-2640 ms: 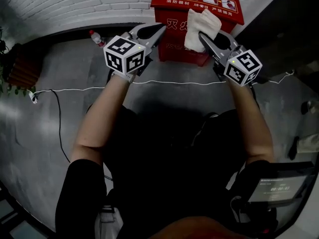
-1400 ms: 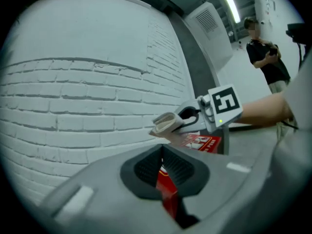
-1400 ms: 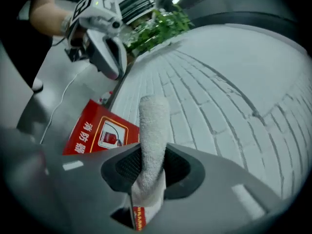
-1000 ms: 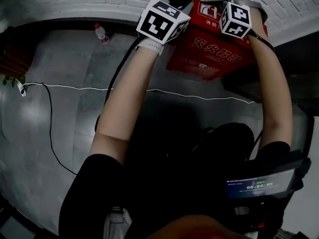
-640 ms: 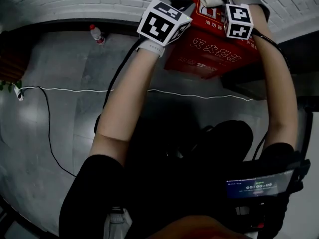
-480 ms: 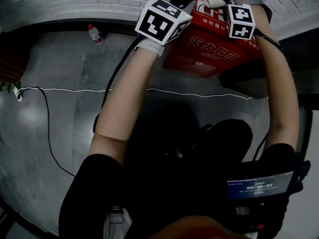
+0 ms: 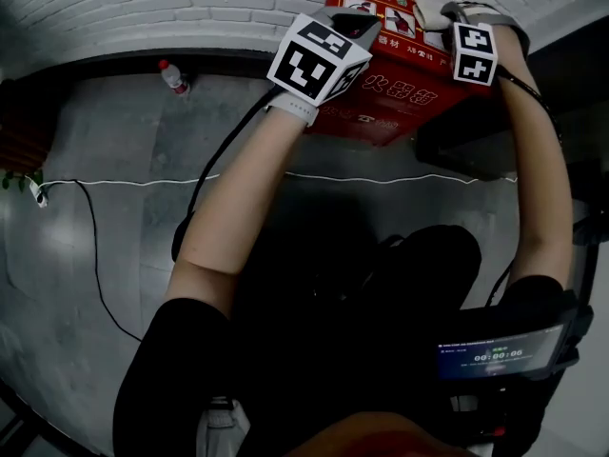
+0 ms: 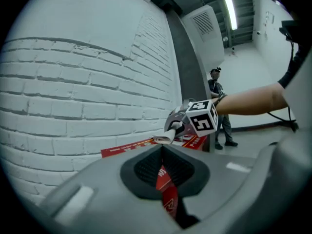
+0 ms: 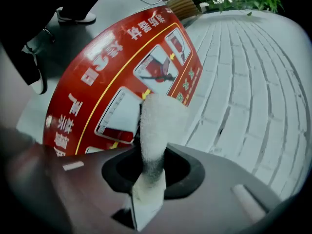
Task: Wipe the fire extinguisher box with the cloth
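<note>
The right gripper [image 9: 152, 155] stays clamped on the white cloth [image 9: 158, 126]. The cloth has travelled from the front of the red fire extinguisher box [image 9: 97, 82] onto its lid, close to the brick wall [image 9: 243, 82], so a wiping stroke is likely under way. The left gripper [image 7: 354, 25], jaws together on nothing, hovers at the lid's left side. Only the left gripper view shows the cloth's rolled end down at the lid, and a person [image 8: 225, 126] standing far beyond.
</note>
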Demonstrator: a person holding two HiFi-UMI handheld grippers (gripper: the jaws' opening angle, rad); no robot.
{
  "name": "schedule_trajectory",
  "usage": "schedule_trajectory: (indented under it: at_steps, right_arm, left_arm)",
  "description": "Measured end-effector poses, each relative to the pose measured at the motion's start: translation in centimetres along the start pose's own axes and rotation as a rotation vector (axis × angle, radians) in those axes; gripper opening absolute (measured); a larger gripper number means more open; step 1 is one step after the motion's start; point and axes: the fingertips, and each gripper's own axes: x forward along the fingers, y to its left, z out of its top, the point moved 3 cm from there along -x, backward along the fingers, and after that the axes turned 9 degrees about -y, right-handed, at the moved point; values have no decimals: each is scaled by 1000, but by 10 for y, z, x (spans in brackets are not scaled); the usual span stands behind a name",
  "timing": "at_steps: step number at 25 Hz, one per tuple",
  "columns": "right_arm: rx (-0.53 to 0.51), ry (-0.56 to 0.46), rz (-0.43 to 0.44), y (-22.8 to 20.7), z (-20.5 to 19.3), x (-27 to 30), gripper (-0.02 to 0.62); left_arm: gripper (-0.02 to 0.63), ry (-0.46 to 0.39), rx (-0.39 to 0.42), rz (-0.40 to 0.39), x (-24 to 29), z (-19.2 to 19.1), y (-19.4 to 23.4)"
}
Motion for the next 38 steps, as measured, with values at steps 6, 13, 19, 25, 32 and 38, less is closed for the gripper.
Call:
schedule_trajectory:
  at_steps: [6, 13, 19, 25, 32, 38]
  right_arm:
    - [63, 79, 57, 43, -69, -1, 86]
    - [111, 125, 94, 64, -102, -4, 91]
    - [200, 59, -44, 27, -90, -35, 95]
    - [170, -91, -182, -21, -23, -57, 95]
    - [119, -248, -243, -57, 81, -71, 95]
    - [92, -310, -249, -79, 135, -59, 97]
  left_arm:
    - [3, 44, 18, -18, 14, -15, -21]
    - [3, 55, 33, -7, 16, -17, -34]
    - [3, 25, -4, 48, -6, -4, -31]
    - [3, 21, -2, 131, -32, -1, -15]
    - [3, 40, -14, 190, -69, -2, 10]
    - [3, 42, -35, 184, -76, -3, 25]
